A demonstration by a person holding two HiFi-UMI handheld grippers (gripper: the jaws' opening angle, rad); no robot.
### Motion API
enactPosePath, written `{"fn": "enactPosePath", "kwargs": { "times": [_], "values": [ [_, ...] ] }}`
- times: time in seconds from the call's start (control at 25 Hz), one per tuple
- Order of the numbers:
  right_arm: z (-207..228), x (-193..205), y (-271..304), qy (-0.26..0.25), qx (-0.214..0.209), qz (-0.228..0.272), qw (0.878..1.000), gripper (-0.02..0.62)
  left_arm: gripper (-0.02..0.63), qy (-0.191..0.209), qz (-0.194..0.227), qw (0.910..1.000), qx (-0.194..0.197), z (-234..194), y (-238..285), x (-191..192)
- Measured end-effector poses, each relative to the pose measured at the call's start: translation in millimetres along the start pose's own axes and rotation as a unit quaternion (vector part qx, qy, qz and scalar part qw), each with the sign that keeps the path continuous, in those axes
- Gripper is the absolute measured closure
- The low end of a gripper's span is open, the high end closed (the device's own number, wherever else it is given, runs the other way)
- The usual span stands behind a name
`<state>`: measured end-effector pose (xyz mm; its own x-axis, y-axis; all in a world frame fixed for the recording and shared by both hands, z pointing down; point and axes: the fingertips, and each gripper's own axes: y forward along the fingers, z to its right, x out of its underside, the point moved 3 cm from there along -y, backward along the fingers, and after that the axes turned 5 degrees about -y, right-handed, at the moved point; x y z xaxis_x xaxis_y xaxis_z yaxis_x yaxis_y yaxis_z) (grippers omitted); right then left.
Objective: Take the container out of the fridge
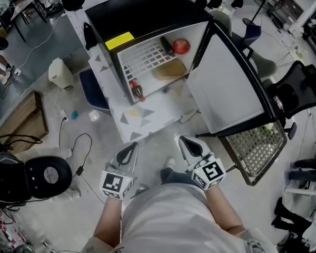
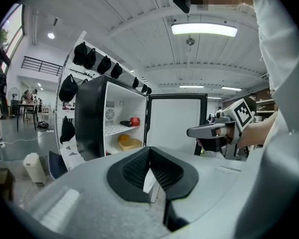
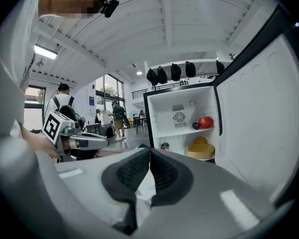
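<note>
The black mini fridge (image 1: 142,15) stands open in front of me. A yellow container (image 1: 169,69) sits on its lower level, under the wire shelf; it also shows in the left gripper view (image 2: 129,143) and the right gripper view (image 3: 200,150). My left gripper (image 1: 127,153) and right gripper (image 1: 191,146) hover side by side above the floor, well short of the fridge. Both are shut with nothing between the jaws. In its own view the left gripper (image 2: 149,171) points at the fridge's left side. The right gripper (image 3: 149,171) faces the open compartment.
A red apple (image 1: 180,46) and a dark item (image 1: 167,45) lie on the wire shelf, and a red-capped bottle (image 1: 136,90) lies low at the left. The fridge door (image 1: 226,83) swings out to the right. A wire basket (image 1: 258,146), white jug (image 1: 59,74), cables and a black round appliance (image 1: 45,177) stand on the floor.
</note>
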<state>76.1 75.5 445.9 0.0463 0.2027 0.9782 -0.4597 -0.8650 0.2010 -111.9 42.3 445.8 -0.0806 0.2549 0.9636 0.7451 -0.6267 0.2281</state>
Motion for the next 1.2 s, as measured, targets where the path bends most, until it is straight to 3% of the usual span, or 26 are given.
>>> {"fn": "enactPosePath", "kwargs": {
  "times": [0.44, 0.8, 1.2],
  "values": [
    [88.5, 2.9, 24.7, -0.001, -0.039, 0.003, 0.999, 0.592, 0.597, -0.002, -0.017, 0.9982, -0.057, 13.4, 67.2, -9.4],
    [101.6, 5.4, 65.2, -0.001, -0.05, -0.012, 0.999, 0.592, 0.597, -0.014, -0.03, 0.9958, -0.085, -7.7, 63.7, -10.5],
    [111.0, 4.1, 131.7, -0.031, -0.014, -0.047, 0.998, 0.592, 0.597, -0.019, -0.029, 0.9958, -0.085, -70.7, 57.3, -15.7]
  ]
}}
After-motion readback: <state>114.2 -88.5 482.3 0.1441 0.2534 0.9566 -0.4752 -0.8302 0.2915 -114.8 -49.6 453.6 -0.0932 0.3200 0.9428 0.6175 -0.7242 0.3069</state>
